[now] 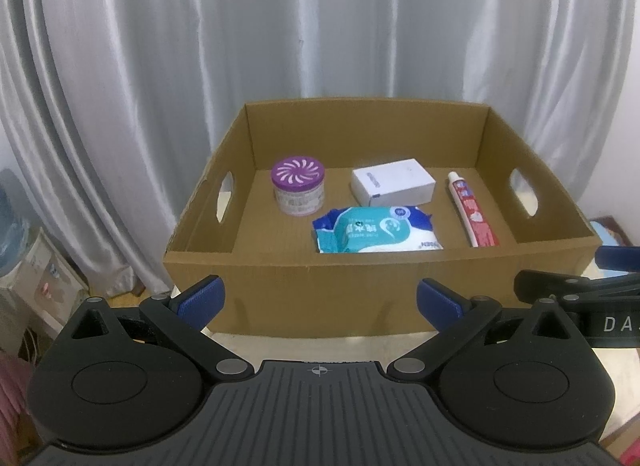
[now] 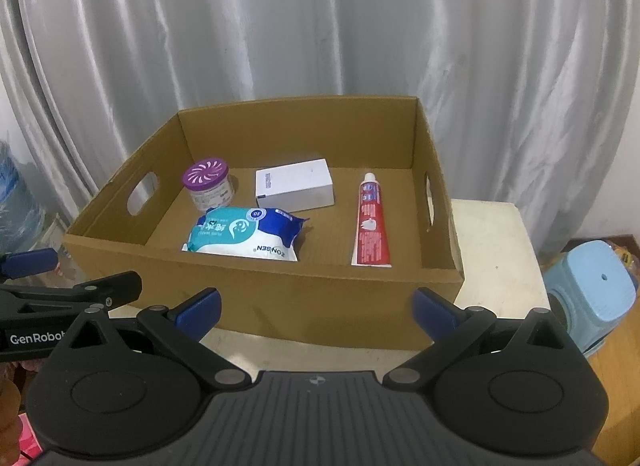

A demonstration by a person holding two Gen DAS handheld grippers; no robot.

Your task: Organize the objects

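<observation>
An open cardboard box (image 1: 320, 270) (image 2: 280, 286) stands on a pale table. Inside lie a purple-lidded round jar (image 1: 298, 185) (image 2: 209, 185), a white carton (image 1: 394, 181) (image 2: 296, 184), a blue and teal wet-wipes pack (image 1: 376, 229) (image 2: 246, 234) and a red toothpaste tube (image 1: 474, 209) (image 2: 371, 221). My left gripper (image 1: 320, 298) is open and empty in front of the box's near wall. My right gripper (image 2: 316, 306) is open and empty, also in front of the near wall. Each gripper shows at the edge of the other's view.
A grey curtain (image 1: 280, 45) hangs behind the box. A light blue stool (image 2: 592, 290) stands at the right of the table (image 2: 492, 250). Bottles and boxes (image 1: 28, 266) sit on the floor at the left.
</observation>
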